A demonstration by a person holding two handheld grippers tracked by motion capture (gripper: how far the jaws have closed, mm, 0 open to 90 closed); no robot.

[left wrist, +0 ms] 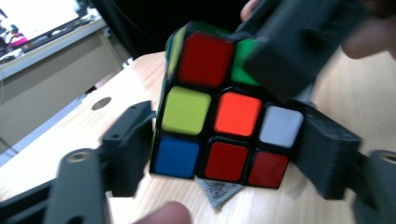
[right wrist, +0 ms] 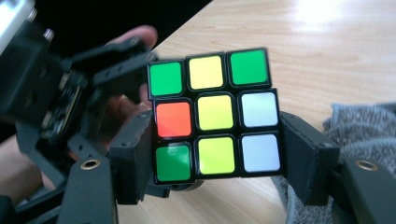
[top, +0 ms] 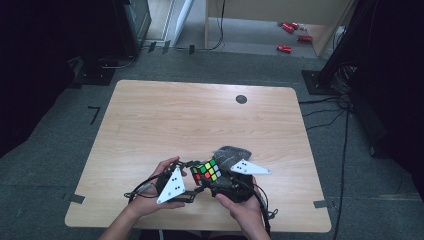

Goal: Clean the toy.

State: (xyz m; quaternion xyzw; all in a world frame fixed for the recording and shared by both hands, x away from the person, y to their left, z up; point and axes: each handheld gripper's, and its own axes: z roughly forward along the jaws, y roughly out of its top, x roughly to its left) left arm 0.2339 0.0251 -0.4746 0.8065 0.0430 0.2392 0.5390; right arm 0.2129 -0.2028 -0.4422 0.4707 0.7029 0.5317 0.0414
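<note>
1. High view: Rubik's cube (top: 206, 171) sits near the table (top: 165, 115) front edge, squeezed between my left gripper (top: 192, 176) and right gripper (top: 218, 176). The grey plates cover both jaw sets, so the grip's hard to read.
2. Left gripper view: my jaws pinch the cube's (left wrist: 224, 126) bottom layer; the other gripper (left wrist: 299, 51) blocks its top corner.
3. Right gripper view: jaws clamp the cube's (right wrist: 215, 114) lower two rows. Grey cloth (right wrist: 359, 126) is cut off.

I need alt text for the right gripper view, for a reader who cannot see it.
The right gripper clamps its two black jaws on a black-framed, colour-stickered puzzle cube, whose face shows green, yellow, orange and white squares. The left gripper grips the cube from the left, above a light wooden table and grey knitted cloth.
</note>
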